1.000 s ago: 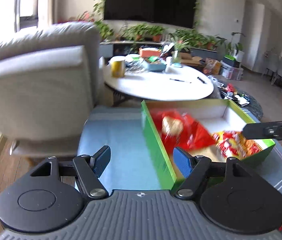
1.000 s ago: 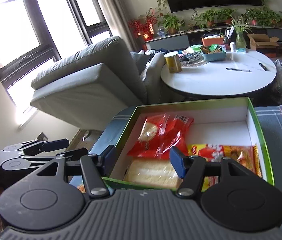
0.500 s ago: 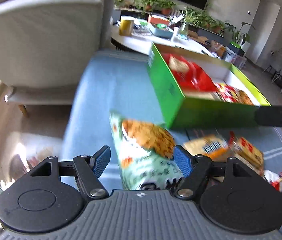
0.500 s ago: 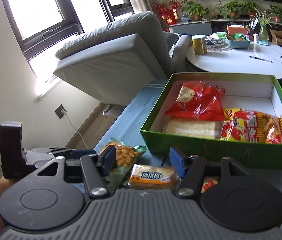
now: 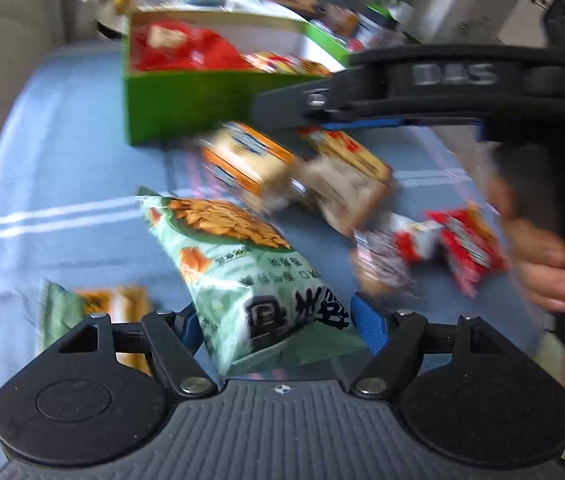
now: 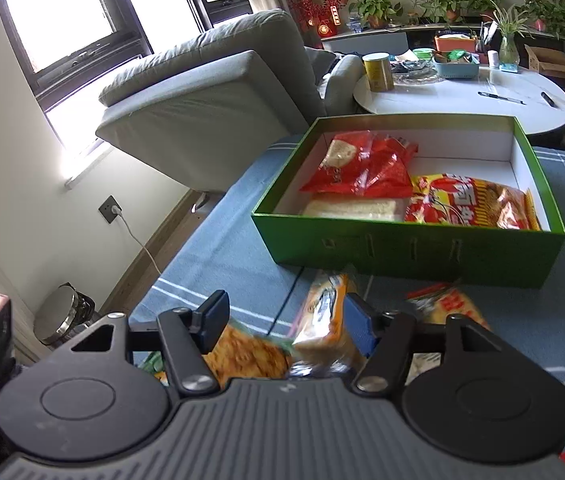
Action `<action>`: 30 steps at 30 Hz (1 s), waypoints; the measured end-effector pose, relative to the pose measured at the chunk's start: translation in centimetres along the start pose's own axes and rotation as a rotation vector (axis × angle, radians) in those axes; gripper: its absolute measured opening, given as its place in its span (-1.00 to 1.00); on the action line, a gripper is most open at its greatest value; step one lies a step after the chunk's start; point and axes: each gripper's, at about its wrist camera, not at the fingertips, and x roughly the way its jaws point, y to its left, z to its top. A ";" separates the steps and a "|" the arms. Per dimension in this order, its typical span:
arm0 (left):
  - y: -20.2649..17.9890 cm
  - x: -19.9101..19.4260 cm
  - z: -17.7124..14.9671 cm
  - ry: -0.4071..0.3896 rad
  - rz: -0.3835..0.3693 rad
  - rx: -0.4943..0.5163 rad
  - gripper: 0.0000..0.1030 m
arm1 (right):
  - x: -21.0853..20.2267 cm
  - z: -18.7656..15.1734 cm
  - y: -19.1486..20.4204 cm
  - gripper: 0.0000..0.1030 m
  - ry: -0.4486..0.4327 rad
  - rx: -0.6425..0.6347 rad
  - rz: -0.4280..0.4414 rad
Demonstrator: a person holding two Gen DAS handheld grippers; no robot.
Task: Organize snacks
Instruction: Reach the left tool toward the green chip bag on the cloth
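A green box (image 6: 410, 248) stands on the blue cloth and holds a red bag (image 6: 362, 164), a pale packet (image 6: 350, 210) and a red-yellow bag (image 6: 470, 202). Loose snacks lie in front of it. My left gripper (image 5: 278, 320) is open with its fingers on either side of a light green crisps bag (image 5: 242, 268). My right gripper (image 6: 286, 320) is open above an orange-labelled bread packet (image 6: 326, 320), which also shows in the left wrist view (image 5: 250, 160). The right gripper (image 5: 294, 110) crosses the left wrist view above the snacks.
Red packets (image 5: 466, 240), a brownish packet (image 5: 342, 188) and a small green-orange packet (image 5: 114, 300) lie on the cloth. A grey recliner (image 6: 210, 92) stands to the left. A round white table (image 6: 462, 96) with clutter stands behind the box.
Both grippers have pulled back from the box and dropped low over the loose snacks. The left one now straddles the green crisps bag; the right one hovers over the bread packet.
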 end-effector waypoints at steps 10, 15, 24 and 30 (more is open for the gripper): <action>0.0 -3.4 -1.3 -0.047 0.144 0.104 0.37 | -1.0 -2.5 -1.4 0.42 0.050 -0.005 -0.017; 1.6 -4.3 0.9 -0.164 0.169 0.093 0.38 | -1.7 -4.4 -0.6 0.42 0.089 -0.045 0.006; 4.3 -3.5 2.9 -0.203 0.243 -0.031 0.37 | -3.0 -6.5 2.2 0.42 0.107 -0.188 0.025; 4.5 -5.7 0.9 -0.181 0.248 -0.075 0.36 | -1.6 -5.7 1.6 0.43 0.098 -0.175 0.044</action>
